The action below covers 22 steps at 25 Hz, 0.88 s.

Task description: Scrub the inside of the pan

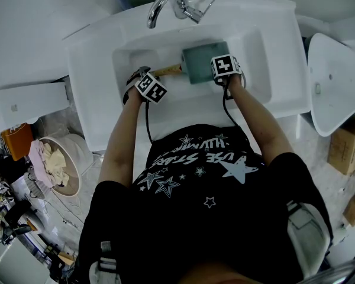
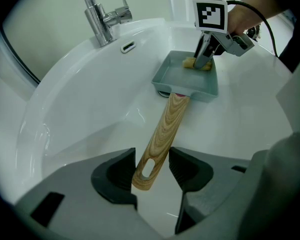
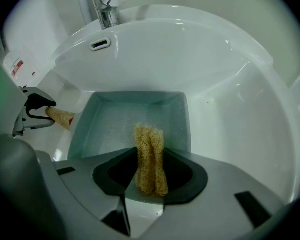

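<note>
A square grey-green pan [image 1: 204, 61] [image 2: 187, 79] [image 3: 135, 119] lies in the white sink [image 1: 266, 64], its wooden handle [image 2: 165, 134] [image 1: 168, 70] pointing left. My left gripper [image 2: 152, 166] [image 1: 154, 76] is shut on the end of that handle, with the pads on both sides of it; the right gripper view shows this gripper [image 3: 37, 111] at the far left. My right gripper [image 3: 150, 169] [image 2: 202, 63] is shut on a yellow mesh scrubber [image 3: 149, 149] [image 2: 191, 62]. The scrubber's tip hangs over the pan's speckled floor, near its front wall.
A chrome faucet [image 1: 165, 2] [image 2: 97, 14] [image 3: 107, 4] stands at the back of the sink, with an overflow slot [image 2: 127, 46] below it. A bin with rags [image 1: 59, 164] stands on the floor at the left. A second white basin [image 1: 334, 81] lies at the right.
</note>
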Available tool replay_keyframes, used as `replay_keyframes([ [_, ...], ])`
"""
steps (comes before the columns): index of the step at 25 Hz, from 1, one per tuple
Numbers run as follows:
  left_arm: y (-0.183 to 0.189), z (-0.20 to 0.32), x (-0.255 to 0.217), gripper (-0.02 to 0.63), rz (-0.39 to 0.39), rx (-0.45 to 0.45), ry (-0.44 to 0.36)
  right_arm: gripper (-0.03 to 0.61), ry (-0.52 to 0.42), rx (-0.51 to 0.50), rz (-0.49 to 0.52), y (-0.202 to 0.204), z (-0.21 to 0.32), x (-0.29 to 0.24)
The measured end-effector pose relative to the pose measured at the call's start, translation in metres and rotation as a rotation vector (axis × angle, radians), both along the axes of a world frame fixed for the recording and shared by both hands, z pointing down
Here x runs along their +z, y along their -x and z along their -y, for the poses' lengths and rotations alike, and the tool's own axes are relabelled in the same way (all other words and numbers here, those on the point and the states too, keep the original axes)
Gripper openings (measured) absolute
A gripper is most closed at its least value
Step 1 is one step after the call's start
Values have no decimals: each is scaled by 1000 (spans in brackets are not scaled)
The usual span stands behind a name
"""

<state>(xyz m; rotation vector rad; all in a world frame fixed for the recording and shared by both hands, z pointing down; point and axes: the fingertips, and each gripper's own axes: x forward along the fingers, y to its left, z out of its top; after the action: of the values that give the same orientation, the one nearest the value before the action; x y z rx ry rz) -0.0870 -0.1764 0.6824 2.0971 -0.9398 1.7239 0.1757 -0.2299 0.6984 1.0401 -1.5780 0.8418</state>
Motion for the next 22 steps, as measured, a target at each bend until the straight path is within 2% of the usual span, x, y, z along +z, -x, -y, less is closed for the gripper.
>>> replay_keyframes([
  [8, 0, 0, 0, 218, 3, -15, -16, 152, 3, 16, -4, -3, 1, -1],
  [17, 18, -3, 0, 233, 35, -90, -8, 147, -18, 76, 24, -5, 3, -10],
  [22, 24, -6, -5, 239, 10, -133, -16, 147, -45, 70, 50, 3, 1, -20],
])
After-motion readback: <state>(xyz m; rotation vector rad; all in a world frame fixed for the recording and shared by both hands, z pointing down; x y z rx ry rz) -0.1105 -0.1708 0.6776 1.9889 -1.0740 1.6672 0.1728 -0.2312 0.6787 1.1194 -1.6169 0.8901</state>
